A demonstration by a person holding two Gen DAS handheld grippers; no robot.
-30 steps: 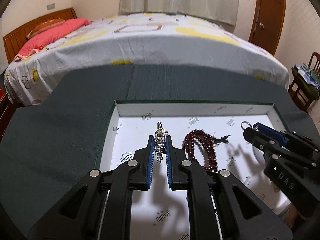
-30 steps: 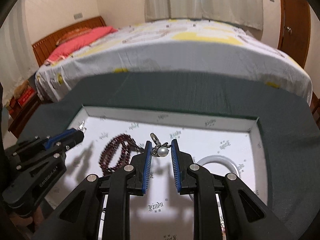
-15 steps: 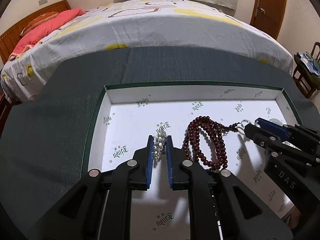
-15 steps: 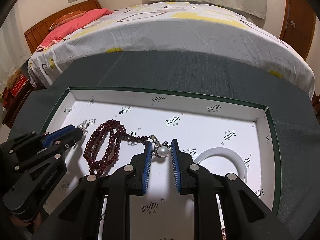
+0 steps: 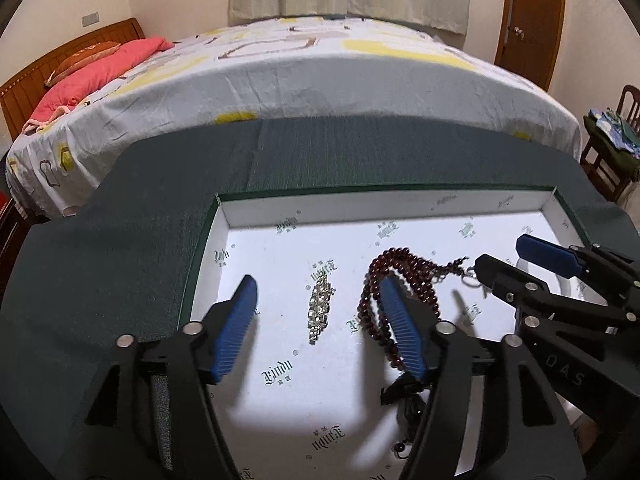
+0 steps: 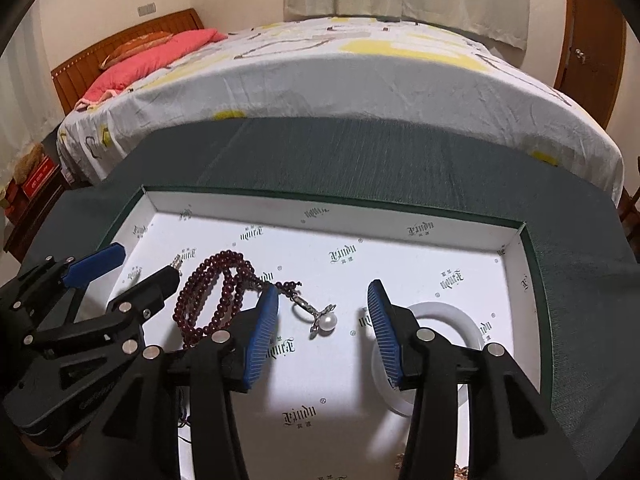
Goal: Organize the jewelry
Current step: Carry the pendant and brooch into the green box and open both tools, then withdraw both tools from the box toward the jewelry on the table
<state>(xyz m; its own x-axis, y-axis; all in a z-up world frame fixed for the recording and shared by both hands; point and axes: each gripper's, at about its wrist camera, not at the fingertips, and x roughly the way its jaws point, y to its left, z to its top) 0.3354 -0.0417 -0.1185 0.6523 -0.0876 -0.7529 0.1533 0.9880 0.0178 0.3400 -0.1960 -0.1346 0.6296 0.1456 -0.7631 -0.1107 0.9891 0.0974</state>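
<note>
Both grippers stood spread, holding nothing. The left gripper (image 5: 318, 322) framed one rhinestone brooch (image 5: 320, 306) lying between its fingers; the right gripper (image 6: 324, 330) likewise framed one pearl ring (image 6: 322, 318). One bead bracelet (image 6: 218, 296) lay between the grippers, one white bangle (image 6: 448, 320) right of the right gripper. All four lay inside the box (image 6: 320, 204); sorting appeared nearly complete.
</note>
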